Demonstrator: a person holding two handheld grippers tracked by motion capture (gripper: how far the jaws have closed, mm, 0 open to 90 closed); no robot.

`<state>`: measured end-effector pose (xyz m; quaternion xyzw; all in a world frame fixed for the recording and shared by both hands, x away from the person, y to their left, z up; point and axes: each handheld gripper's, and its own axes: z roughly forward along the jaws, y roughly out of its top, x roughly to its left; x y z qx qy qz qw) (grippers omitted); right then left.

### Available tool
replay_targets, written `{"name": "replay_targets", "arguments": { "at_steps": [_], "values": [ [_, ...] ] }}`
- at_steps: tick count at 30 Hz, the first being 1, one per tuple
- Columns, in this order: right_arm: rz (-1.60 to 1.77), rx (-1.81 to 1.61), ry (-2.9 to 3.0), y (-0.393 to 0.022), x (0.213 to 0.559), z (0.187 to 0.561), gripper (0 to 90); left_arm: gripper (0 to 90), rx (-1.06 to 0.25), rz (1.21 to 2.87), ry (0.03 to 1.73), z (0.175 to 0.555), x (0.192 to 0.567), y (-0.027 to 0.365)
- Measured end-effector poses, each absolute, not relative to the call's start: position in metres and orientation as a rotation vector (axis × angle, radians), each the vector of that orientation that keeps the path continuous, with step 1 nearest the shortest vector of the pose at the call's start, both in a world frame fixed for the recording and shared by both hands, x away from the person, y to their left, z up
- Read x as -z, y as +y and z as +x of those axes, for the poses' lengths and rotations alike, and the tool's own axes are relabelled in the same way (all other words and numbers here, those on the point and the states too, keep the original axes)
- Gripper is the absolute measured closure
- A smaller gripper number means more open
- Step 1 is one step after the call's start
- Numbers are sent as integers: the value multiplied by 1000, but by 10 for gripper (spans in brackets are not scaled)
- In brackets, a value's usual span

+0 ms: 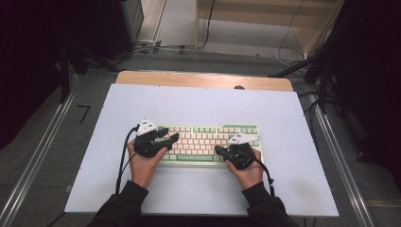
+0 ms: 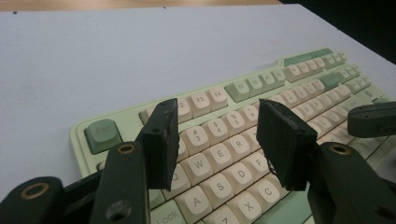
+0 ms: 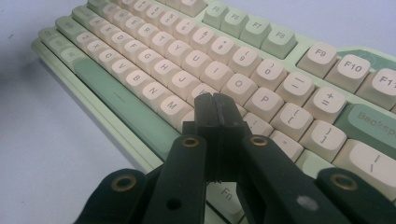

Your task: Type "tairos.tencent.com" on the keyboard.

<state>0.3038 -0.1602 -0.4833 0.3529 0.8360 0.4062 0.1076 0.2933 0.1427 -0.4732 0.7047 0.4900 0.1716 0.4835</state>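
Tabletop (image 1: 198, 101) spans the frame's middle, its pale green keyboard (image 1: 208, 130) lying lower centre. Left hand-held gripper (image 2: 219, 140) hovers over the keyboard's left end, jaws apart and empty; right hand-held gripper (image 3: 215, 112) sits pressed together above the right-side keys.

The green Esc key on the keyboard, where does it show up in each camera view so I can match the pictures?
High view: the Esc key sits at the keyboard's top left corner, beside the left gripper.
Left gripper view: lower left, at, left of the open fingers.
Right gripper view: not in it.
Shared landmark: the long green space bar; hidden in the left gripper view.
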Motion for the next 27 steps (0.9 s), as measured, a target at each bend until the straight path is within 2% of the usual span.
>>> {"name": "replay_targets", "arguments": {
  "at_steps": [21, 23, 25, 27],
  "values": [
    [1038, -1213, 2447, -160, 480, 304, 873, 493, -416, 1725, 1183, 291, 472, 140],
    [1052, -1231, 2441, -161, 479, 304, 816, 495, -410, 1727, 1177, 291, 473, 139],
    [1061, -1247, 2435, -162, 479, 305, 798, 504, -406, 1733, 1172, 291, 472, 139],
    [1062, -1261, 2428, -163, 478, 306, 734, 540, -403, 1737, 1165, 290, 472, 138]
  ]
}}
